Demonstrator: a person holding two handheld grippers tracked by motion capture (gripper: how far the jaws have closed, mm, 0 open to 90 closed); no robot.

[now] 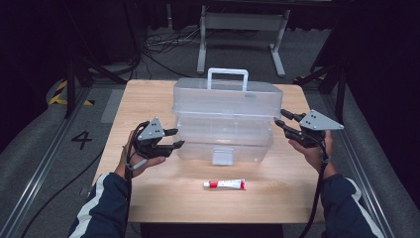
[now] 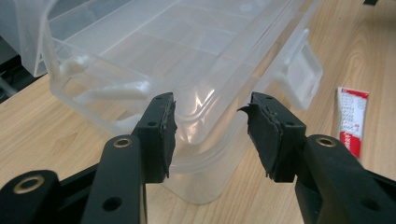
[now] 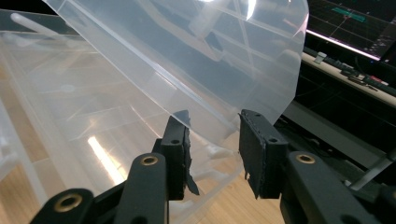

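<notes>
Between the spread left tool point(image 1: 174, 138) and spread right tool point(image 1: 280, 119) sits the clear box point(image 1: 225, 119).

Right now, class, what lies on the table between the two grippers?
In the high view, the clear plastic toolbox with its lid raised sits between the left gripper and the right gripper.

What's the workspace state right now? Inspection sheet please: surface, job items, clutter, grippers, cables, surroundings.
Surface: wooden table, bare around the items.
Job's things: clear plastic toolbox with white handle at centre, lid raised; red-and-white tube lying in front of it.
Clutter: nothing seen.
Grippers: left gripper open by the box's left end; right gripper open at its right end.
Cables: one trails from each gripper; more on the floor behind.
Surroundings: dark room, grey floor, metal stand beyond the table.
</notes>
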